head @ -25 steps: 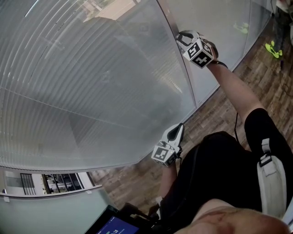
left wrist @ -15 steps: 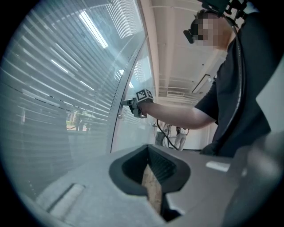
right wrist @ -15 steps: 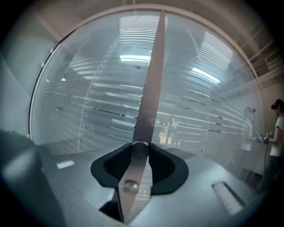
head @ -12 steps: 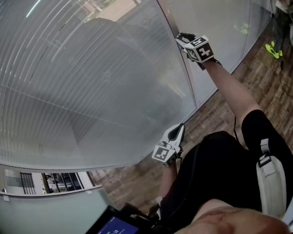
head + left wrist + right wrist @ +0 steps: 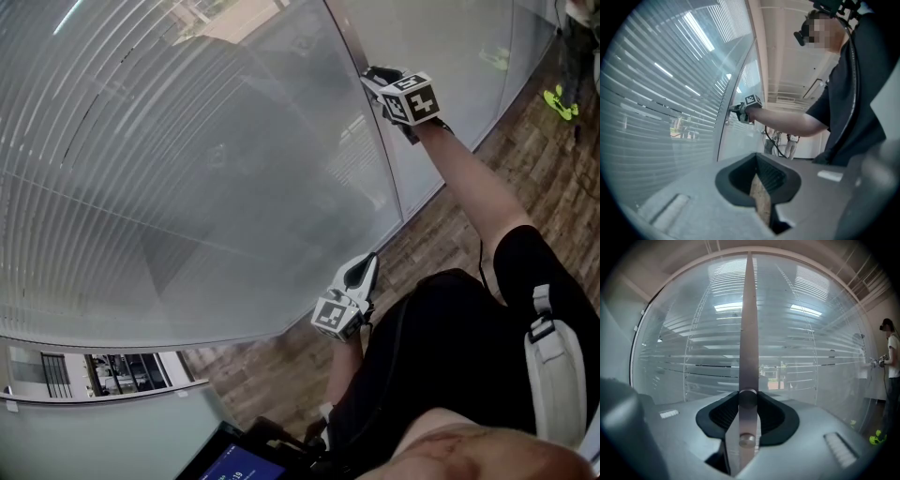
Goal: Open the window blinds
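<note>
**Inspector:** Location of the window blinds [image 5: 169,169]?

**Assistant:** Behind the glass pane [image 5: 309,234], slats horizontal, reaching to the vertical metal strip [image 5: 749,310] at the pane's right edge.

**Inspector:** Right gripper [image 5: 373,75]?

**Assistant:** Clamped on the round knob [image 5: 747,398] on that strip.

**Inspector:** Left gripper [image 5: 367,262]?

**Assistant:** Jaws together, nothing between them. It is near the pane's bottom edge, above the wooden floor [image 5: 450,234].
</note>
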The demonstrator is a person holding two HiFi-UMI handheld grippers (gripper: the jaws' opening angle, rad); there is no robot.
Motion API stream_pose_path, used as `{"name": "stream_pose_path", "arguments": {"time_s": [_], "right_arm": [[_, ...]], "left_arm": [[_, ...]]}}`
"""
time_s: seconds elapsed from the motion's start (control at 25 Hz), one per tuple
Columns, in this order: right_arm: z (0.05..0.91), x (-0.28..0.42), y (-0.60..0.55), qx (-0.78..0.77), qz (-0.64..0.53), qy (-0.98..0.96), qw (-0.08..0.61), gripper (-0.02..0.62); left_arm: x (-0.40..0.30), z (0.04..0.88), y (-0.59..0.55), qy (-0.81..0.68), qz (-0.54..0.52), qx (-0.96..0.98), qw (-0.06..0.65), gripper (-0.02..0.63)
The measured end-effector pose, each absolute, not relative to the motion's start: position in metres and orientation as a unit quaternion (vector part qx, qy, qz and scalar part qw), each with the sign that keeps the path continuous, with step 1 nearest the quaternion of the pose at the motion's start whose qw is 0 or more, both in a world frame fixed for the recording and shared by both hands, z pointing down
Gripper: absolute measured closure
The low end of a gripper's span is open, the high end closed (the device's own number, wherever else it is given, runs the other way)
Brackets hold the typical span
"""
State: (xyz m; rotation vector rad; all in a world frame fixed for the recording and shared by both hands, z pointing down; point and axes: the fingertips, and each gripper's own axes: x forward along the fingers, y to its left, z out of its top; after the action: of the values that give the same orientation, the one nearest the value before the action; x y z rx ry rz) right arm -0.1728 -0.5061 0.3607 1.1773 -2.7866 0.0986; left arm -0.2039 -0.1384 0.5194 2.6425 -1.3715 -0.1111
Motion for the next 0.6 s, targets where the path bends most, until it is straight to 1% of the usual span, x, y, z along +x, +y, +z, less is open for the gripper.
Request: {"name": "stream_pose_path", "arguments": {"time_s": [0.24, 0.4, 0.52, 0.6], "right_arm": [[0.3612, -0.1715, -0.5054, 0.386, 0.039, -0.921, 0.048, 0.468], [0.3608, -0.1715, -0.5052, 0.384, 0.022, -0.921, 0.056, 0.465], [0.3617, -0.1657, -0.5039, 0.391, -0.011, -0.918, 0.068, 0.435], [0.3598, -0.1633, -0.4998, 0.391, -0.042, -0.916, 0.082, 0.429]], "left_arm": [[-0.2037, 0.5246, -0.138, -0.454, -0.032, 0.887, 0.078, 0.604], [-0.2026, 0.5199, -0.1389, -0.454, -0.031, 0.886, 0.085, 0.604], [-0.2041, 0.5204, -0.1393, -0.454, -0.035, 0.887, 0.084, 0.604], [-0.2054, 0.5198, -0.1399, -0.454, -0.034, 0.886, 0.088, 0.604]]}}
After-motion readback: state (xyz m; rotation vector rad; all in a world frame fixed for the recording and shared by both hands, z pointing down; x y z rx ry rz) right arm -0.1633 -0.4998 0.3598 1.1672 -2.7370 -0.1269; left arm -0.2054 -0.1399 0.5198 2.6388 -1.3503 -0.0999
